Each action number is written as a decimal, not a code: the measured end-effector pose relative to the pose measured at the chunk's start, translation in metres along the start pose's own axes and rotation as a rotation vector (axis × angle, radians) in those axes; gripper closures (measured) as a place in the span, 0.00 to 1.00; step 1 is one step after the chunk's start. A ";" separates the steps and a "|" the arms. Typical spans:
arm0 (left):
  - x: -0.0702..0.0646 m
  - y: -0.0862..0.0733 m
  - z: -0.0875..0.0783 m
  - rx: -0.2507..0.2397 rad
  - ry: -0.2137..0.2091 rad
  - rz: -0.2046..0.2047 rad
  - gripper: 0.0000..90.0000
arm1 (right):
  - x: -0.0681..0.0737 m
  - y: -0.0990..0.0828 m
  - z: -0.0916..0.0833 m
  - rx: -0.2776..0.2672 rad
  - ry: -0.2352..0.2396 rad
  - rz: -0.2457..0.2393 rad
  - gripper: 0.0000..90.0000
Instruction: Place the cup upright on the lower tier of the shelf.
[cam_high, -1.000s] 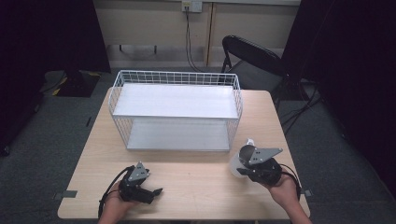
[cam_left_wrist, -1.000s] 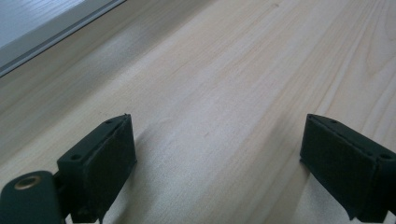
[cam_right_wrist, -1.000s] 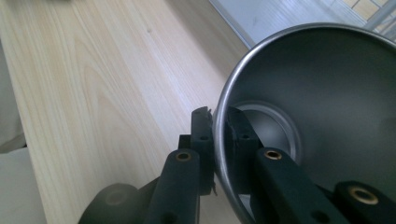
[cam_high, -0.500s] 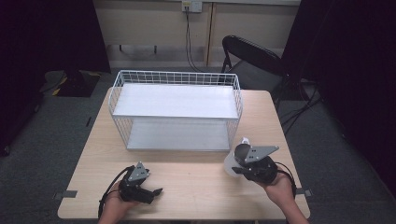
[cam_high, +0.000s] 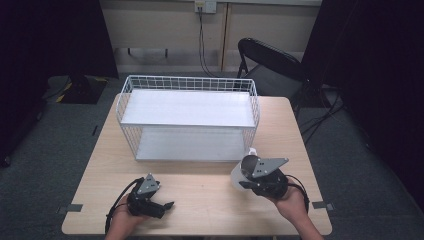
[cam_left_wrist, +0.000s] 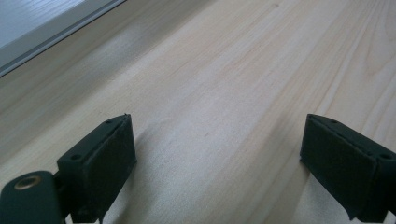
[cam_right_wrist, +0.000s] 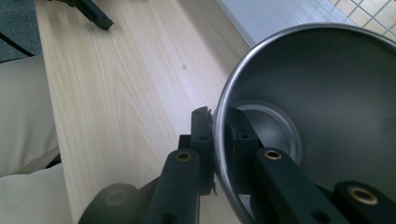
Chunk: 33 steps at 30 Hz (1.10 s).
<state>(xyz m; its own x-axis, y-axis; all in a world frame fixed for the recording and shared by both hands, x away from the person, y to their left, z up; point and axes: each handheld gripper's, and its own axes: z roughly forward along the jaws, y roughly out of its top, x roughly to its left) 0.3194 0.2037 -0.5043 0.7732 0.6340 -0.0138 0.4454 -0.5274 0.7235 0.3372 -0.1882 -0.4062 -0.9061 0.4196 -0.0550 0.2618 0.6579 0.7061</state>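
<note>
Table (cam_high: 210, 200), right gripper (cam_right_wrist: 219, 126) pinching cup (cam_right_wrist: 327, 93)

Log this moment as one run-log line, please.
right gripper: shut on metal cup rim, cup lifted | left gripper: jaws open, nothing between, over table | wire rack: shelves bare

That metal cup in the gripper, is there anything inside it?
The metal cup looks empty: bare steel wall and base, with one jaw of the right gripper inside. That jaw hides part of the bottom.
</note>
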 end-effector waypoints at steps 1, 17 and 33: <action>0.000 0.000 0.000 0.000 0.000 0.000 0.11 | 0.000 0.000 0.000 0.000 0.000 0.000 0.93; 0.000 0.000 0.000 0.000 -0.002 -0.002 0.11 | 0.008 0.020 0.015 -0.001 0.029 -0.040 0.93; 0.000 0.000 0.000 0.001 -0.002 -0.002 0.11 | 0.009 0.035 0.029 -0.015 0.033 -0.057 0.93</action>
<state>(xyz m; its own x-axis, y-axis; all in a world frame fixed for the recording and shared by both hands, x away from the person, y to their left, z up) 0.3193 0.2036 -0.5044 0.7729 0.6343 -0.0167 0.4474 -0.5262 0.7231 0.3478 -0.1433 -0.4028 -0.9300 0.3604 -0.0720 0.2046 0.6705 0.7131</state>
